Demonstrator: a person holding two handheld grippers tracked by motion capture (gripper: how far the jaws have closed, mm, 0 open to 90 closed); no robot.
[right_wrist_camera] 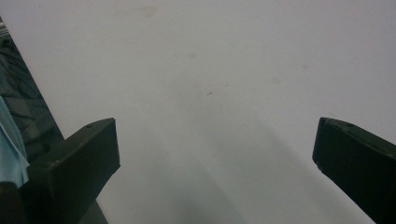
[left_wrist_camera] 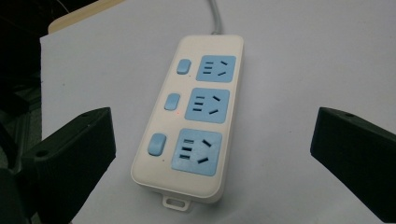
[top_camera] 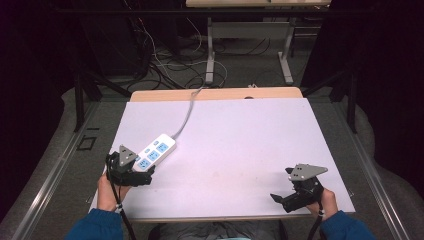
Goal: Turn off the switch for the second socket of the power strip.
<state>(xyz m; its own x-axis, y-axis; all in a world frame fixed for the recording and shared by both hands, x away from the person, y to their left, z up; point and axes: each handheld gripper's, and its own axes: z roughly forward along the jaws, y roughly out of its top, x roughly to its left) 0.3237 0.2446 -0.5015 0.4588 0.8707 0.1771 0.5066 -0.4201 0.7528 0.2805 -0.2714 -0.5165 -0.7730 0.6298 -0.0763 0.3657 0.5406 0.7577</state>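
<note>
A white power strip (top_camera: 157,150) with three blue sockets and three blue switches lies on the left part of the white sheet, its grey cable (top_camera: 186,112) running to the far edge. My left gripper (top_camera: 142,176) hovers at the strip's near end, open, jaws spread wide. In the left gripper view the power strip (left_wrist_camera: 194,116) lies between and beyond the two jaws, untouched. My right gripper (top_camera: 281,198) is near the front right of the sheet, open and holding nothing. The right gripper view looks along its jaws at bare white sheet (right_wrist_camera: 224,93).
The white sheet (top_camera: 240,145) covers a wooden table whose far edge (top_camera: 215,94) shows. Beyond it on the floor lie tangled cables (top_camera: 165,65) and the metal legs of another table (top_camera: 210,55). Dark rails flank both sides.
</note>
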